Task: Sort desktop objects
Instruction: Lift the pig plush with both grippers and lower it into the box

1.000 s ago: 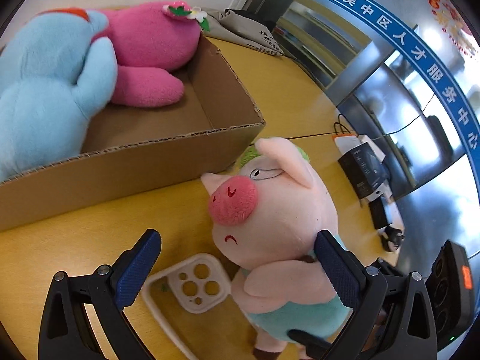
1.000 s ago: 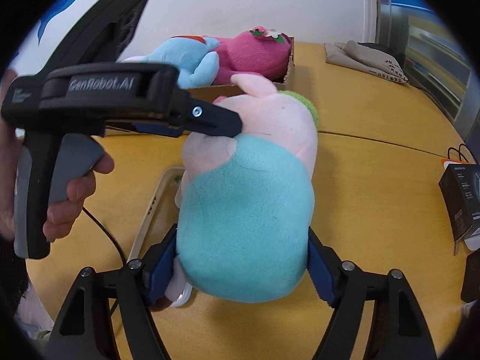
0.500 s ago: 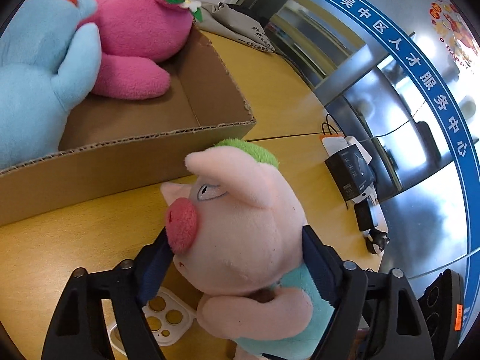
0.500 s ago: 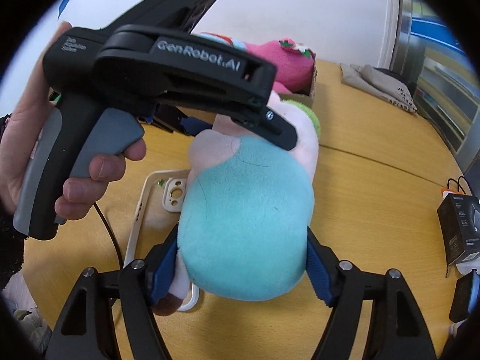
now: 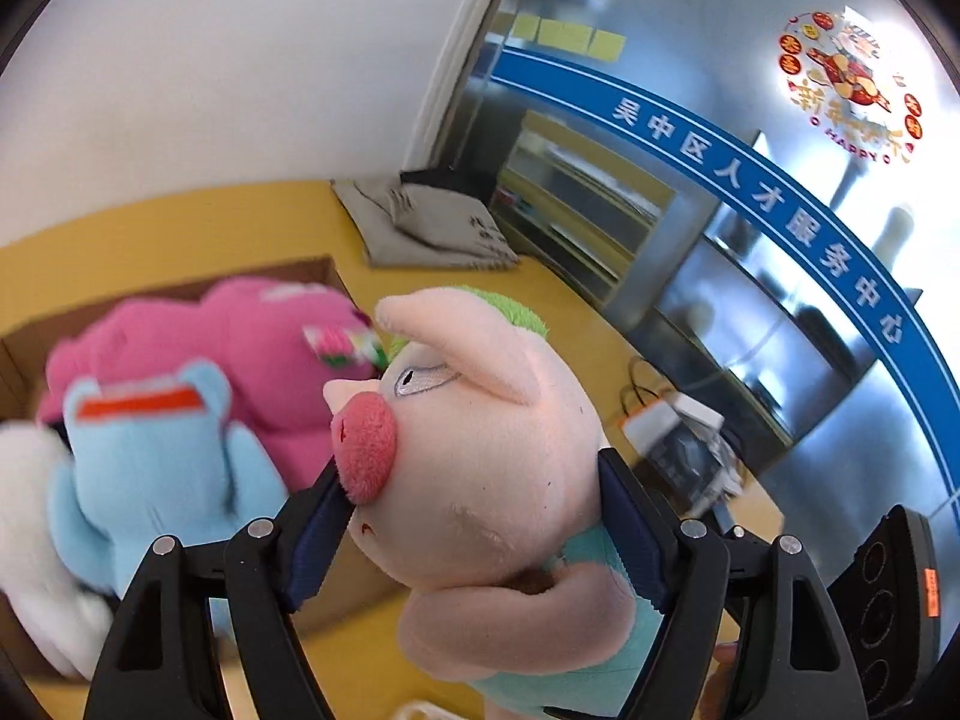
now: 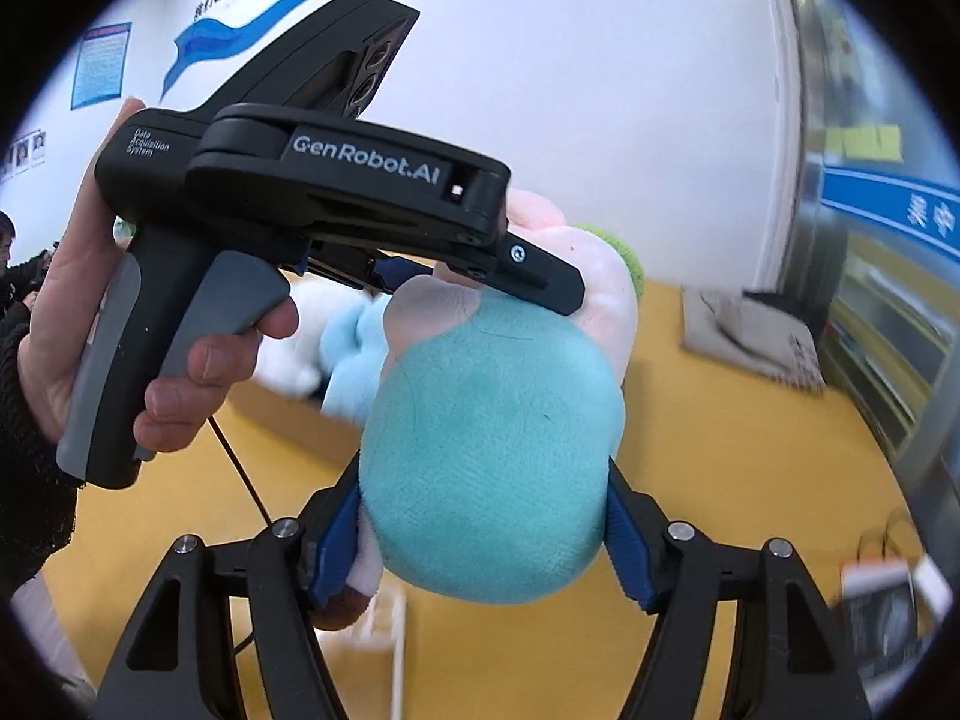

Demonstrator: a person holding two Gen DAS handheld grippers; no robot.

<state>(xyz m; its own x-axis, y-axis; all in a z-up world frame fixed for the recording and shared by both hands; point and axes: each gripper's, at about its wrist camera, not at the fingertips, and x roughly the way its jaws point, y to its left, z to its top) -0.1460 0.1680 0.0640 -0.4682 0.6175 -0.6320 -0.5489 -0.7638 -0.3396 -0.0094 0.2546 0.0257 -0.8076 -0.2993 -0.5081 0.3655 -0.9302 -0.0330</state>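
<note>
The pig plush [image 5: 480, 450] is held above the yellow table [image 6: 750, 450] by both grippers at once. The left gripper [image 5: 474, 534] is clamped on its pink head, one blue pad [image 5: 315, 531] pressed below the snout and the other behind the cheek. The right gripper [image 6: 483, 546] is closed on the turquoise body, its pads sunk into the cloth on both sides. A hand [image 6: 90, 312] is seen around the left gripper's handle. Behind the pig, a blue plush [image 5: 150, 468] and a pink plush [image 5: 252, 348] are seen in a cardboard box [image 5: 180, 282], all blurred.
</note>
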